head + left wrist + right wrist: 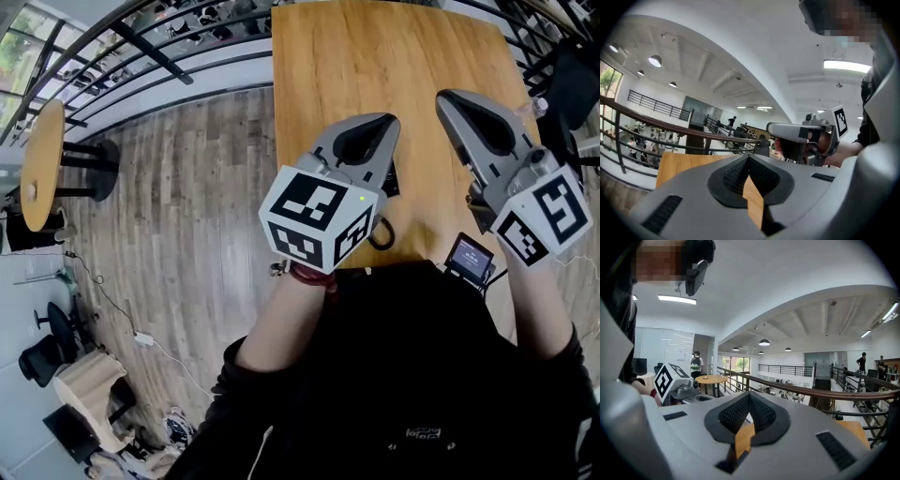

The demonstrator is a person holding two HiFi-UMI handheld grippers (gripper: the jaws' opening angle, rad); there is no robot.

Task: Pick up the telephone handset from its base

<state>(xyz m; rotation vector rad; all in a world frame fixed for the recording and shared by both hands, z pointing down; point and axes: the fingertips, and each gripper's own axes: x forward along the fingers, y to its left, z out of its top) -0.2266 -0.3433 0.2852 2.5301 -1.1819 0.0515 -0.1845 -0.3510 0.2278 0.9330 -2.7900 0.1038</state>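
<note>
While held above the worktop (375,47), left tongs (380,127) and right tongs (455,101) are both closed; nothing gripped.

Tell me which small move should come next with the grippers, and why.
Probably open the jaws of the left gripper. It and the right gripper both have jaws together with nothing between them, so neither could take a handset. In the head view a dark object with a looped cord peeks from under the left gripper on the wooden table; it may be the telephone.

2 hand-held grippers (388,121) (443,97), 2 tables (375,56) (41,167)
</note>
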